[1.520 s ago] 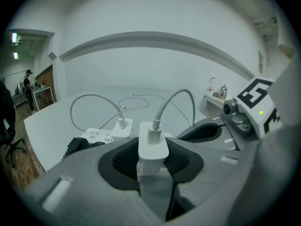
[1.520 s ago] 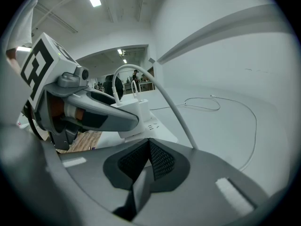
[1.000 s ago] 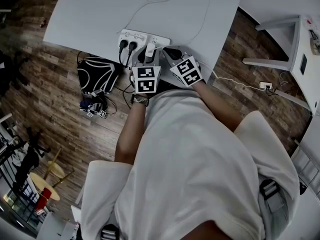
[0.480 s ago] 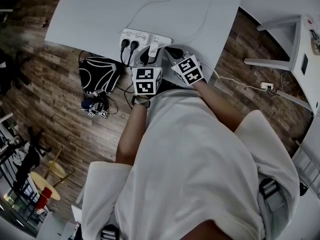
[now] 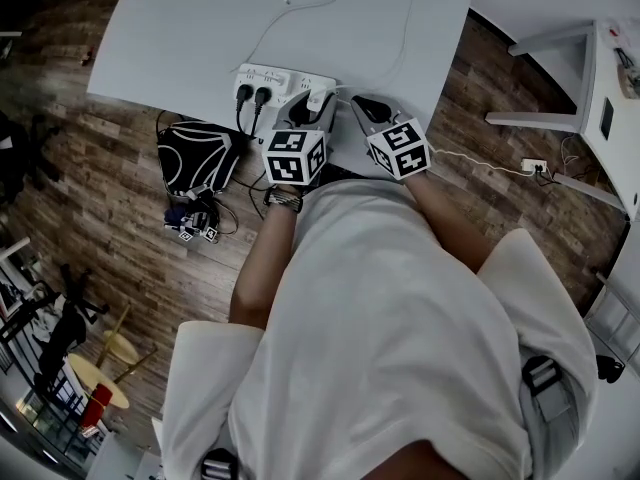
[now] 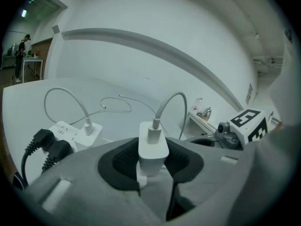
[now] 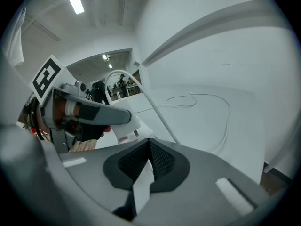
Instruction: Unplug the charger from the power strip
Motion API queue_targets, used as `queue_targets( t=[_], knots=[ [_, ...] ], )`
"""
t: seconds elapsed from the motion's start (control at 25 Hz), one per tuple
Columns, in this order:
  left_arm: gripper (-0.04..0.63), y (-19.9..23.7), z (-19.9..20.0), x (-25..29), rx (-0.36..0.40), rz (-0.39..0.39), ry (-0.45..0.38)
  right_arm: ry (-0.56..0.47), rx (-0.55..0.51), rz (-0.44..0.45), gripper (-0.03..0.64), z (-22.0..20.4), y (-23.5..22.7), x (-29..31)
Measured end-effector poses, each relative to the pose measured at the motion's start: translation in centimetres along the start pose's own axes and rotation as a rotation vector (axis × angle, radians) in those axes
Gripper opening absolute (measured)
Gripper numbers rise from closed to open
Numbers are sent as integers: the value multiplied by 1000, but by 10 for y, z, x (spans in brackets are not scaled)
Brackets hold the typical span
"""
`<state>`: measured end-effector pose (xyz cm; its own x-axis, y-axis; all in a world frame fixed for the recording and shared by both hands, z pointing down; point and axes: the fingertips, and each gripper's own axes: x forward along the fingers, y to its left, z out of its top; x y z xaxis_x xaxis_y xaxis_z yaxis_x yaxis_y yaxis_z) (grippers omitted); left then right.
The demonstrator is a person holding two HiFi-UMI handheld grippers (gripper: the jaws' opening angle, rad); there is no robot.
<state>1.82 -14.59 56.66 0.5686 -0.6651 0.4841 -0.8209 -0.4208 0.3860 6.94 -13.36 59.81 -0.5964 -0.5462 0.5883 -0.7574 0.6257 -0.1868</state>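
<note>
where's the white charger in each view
Head view: charger upper centre, at the left gripper's tip, beside the power strip.
Left gripper view: bottom centre, clamped between the jaws, cable rising from it.
Right gripper view: left of centre, prongs bare.
Shared landmark: the white table.

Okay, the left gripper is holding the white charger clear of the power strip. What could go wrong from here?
1. The charger has a cable that arcs back down toward the table. Pulling further away could drag it across the second white charger plugged into the power strip and tug that one loose.
2. The left gripper clamps the charger low on its body, with much of it standing beyond the pads, so the cable's pull might tip it out.
</note>
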Motion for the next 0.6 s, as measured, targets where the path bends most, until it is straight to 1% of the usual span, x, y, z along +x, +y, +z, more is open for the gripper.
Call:
queue_targets(
  t=[0.12,0.28,0.44,0.6],
  knots=[
    [144,-13,-4,12,22,-27,24,5,25,-32,2,-7,-10,-11],
    [144,-24,-9,25,49,-42,52,18,41,-52,2,-14,-19,-15],
    [146,-28,-15,35,45,-49,71,20,39,-50,2,-15,-20,-15],
    [146,-26,-21,43,46,-36,99,23,33,-44,2,-13,-19,-14]
  ],
)
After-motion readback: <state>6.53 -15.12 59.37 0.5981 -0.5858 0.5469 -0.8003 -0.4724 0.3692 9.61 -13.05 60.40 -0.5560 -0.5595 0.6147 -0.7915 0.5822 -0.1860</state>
